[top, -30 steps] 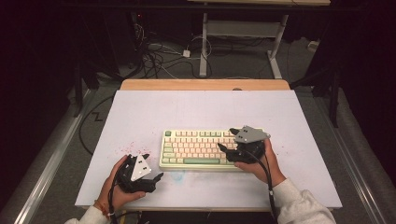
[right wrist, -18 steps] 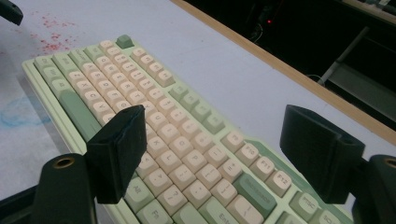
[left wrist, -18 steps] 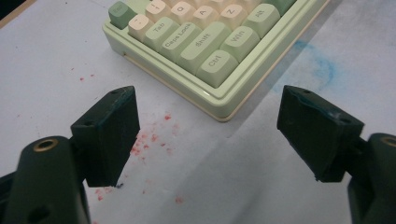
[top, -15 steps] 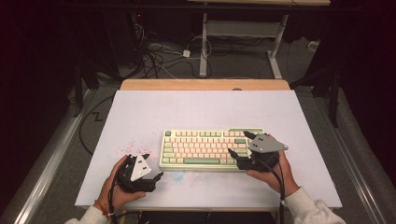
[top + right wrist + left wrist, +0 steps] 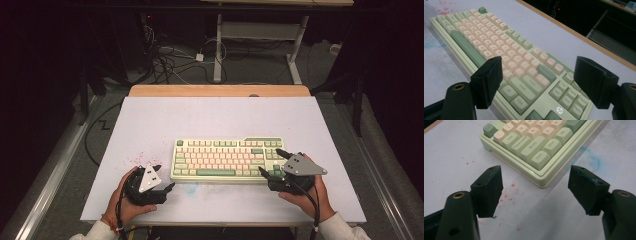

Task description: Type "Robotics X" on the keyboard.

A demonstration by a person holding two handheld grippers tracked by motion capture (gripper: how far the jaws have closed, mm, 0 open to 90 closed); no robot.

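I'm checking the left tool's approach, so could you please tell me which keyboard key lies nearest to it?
The Ctrl key at the keyboard's near-left corner; Shift, Win and Caps Lock sit farther from the left tool.

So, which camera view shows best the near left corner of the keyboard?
The left gripper view: the keyboard corner with the Ctrl key sits close and sharp between the open left gripper jaws. The high view shows it small; the right gripper view looks along the other end.
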